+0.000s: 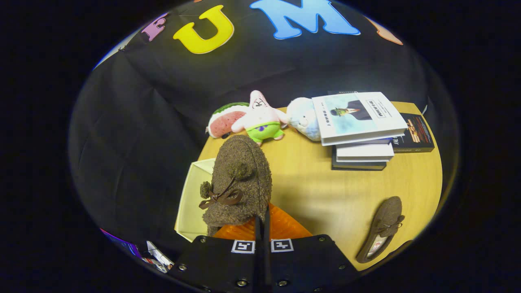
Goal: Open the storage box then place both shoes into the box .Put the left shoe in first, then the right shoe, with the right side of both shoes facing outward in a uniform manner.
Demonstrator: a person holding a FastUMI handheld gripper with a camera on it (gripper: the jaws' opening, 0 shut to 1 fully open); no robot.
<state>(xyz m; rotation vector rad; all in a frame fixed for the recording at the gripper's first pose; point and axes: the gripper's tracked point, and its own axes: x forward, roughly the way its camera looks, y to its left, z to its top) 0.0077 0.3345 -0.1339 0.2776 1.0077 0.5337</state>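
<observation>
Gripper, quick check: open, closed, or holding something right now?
Gripper: closed, fingers pressed together on the rear edge of the brown fuzzy shoe, holding it up above the open storage box.

Table: a light wooden table (346,191) carried all the things.
Plush toys: a watermelon-slice plush (223,121), a pink starfish plush in green shorts (261,118) and a pale blue and white plush (303,118) lay in a row at the far edge, touching.
Books: a stack of books (360,134), white-covered one on top, just beside the pale plush; a dark book (416,134) against it.
</observation>
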